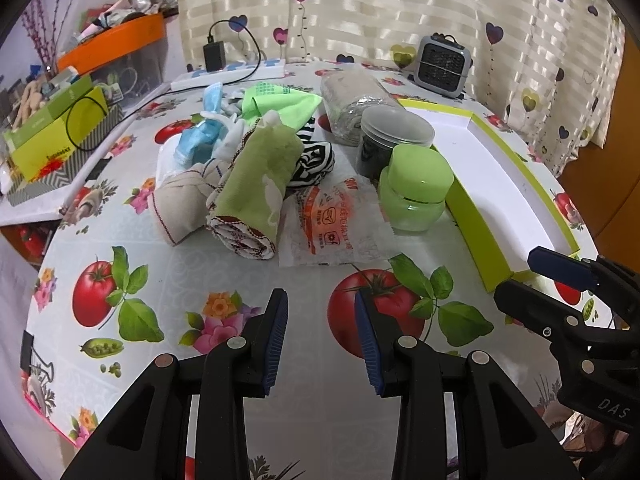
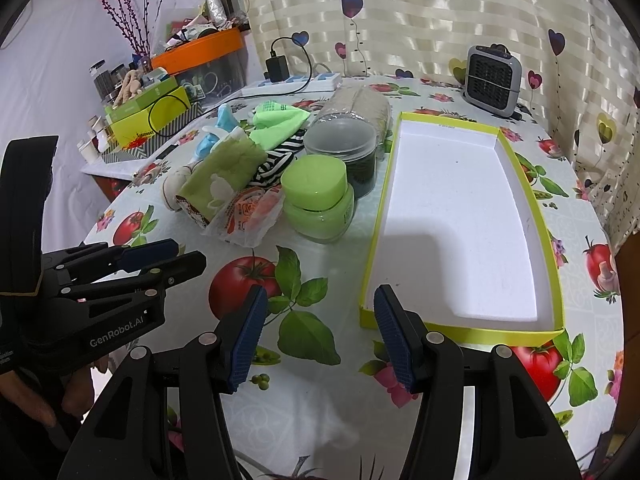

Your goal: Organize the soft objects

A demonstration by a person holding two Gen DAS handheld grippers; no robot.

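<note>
Left tool (image 1: 321, 336) empty, jaws apart, hovering above surface (image 1: 240, 280). Right tool (image 2: 318, 332) likewise agape, nothing held, near tray (image 2: 548, 236). Soft objects (image 1: 256, 184) heaped beyond beside green jar (image 1: 414, 192); tray bare, likely their destination.

The left gripper (image 1: 322, 336) fills the bottom centre of its own view, angled downward, its blue-padded jaws parted with nothing between them. The right gripper (image 2: 318, 336) sits likewise at the bottom centre of its view, jaws apart and empty. A hand (image 2: 52, 396) grips the left gripper's handle at lower left.
</note>
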